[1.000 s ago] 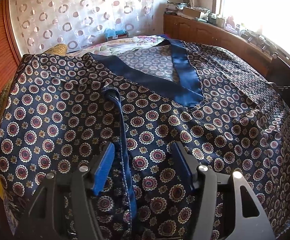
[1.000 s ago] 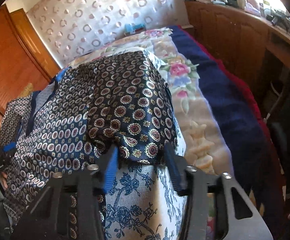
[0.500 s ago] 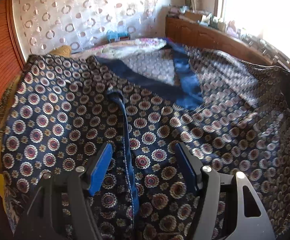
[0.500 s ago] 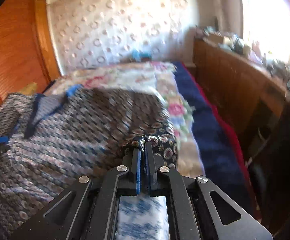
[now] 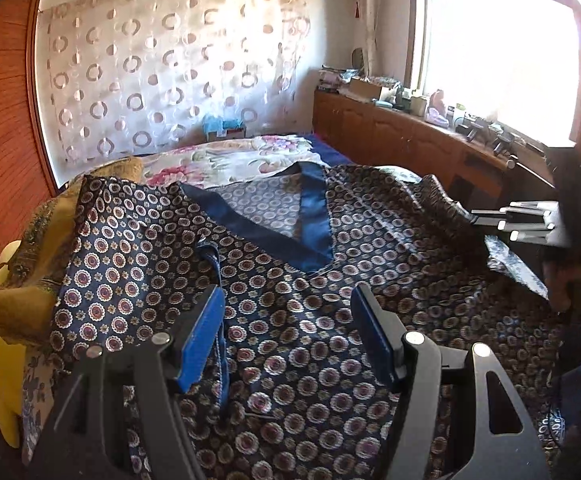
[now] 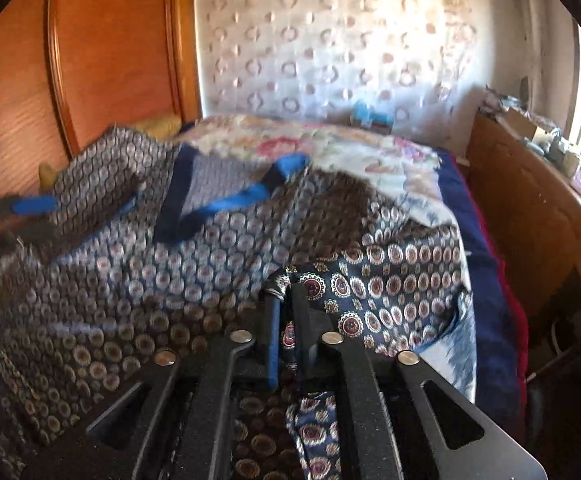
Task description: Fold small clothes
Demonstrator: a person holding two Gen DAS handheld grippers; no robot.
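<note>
Patterned garment (image 5: 290, 320) spread across bed (image 6: 486, 240): right tongs (image 6: 286, 332) clamped on its edge, left tongs (image 5: 286, 340) apart above it; best lift evenly, keeping fabric taut.

No readable text, label, brand, number or sign is showing in either wrist view. The small boxes and bottles crowding the far windowsill are too small and washed out by sunlight for any lettering on them to be made out.
</note>
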